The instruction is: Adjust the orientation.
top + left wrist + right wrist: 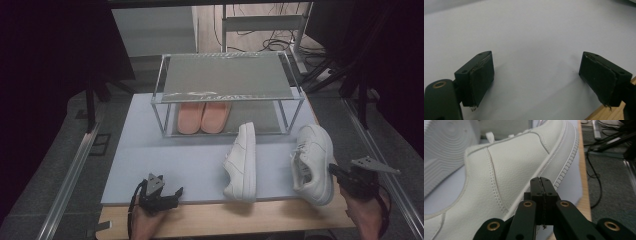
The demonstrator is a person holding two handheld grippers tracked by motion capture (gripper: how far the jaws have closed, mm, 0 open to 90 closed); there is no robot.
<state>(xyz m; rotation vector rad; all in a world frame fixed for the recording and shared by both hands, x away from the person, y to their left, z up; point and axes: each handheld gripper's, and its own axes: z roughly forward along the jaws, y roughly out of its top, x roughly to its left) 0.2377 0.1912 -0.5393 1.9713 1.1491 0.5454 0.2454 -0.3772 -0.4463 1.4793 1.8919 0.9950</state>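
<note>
Two white sneakers rest on the lilac mat (165, 155). One sneaker (241, 162) lies on its side mid-mat, and its ribbed sole (441, 147) faces the other shoe. The second sneaker (314, 162) stands upright at the mat's right edge. My right gripper (334, 170) is shut with nothing between its jaws. Its tips (541, 180) sit right against that sneaker's leather side (506, 170), just above the sole; whether they touch it I cannot tell. My left gripper (172, 196) rests near the mat's front edge, its jaws wide open over bare mat (536, 80).
A clear two-level rack (225, 75) stands at the back of the mat, with a pair of pink slippers (204, 117) on its lower level. A wooden table edge (225, 215) runs along the front. Metal rails flank both sides, and cables (596, 170) lie on the floor at right.
</note>
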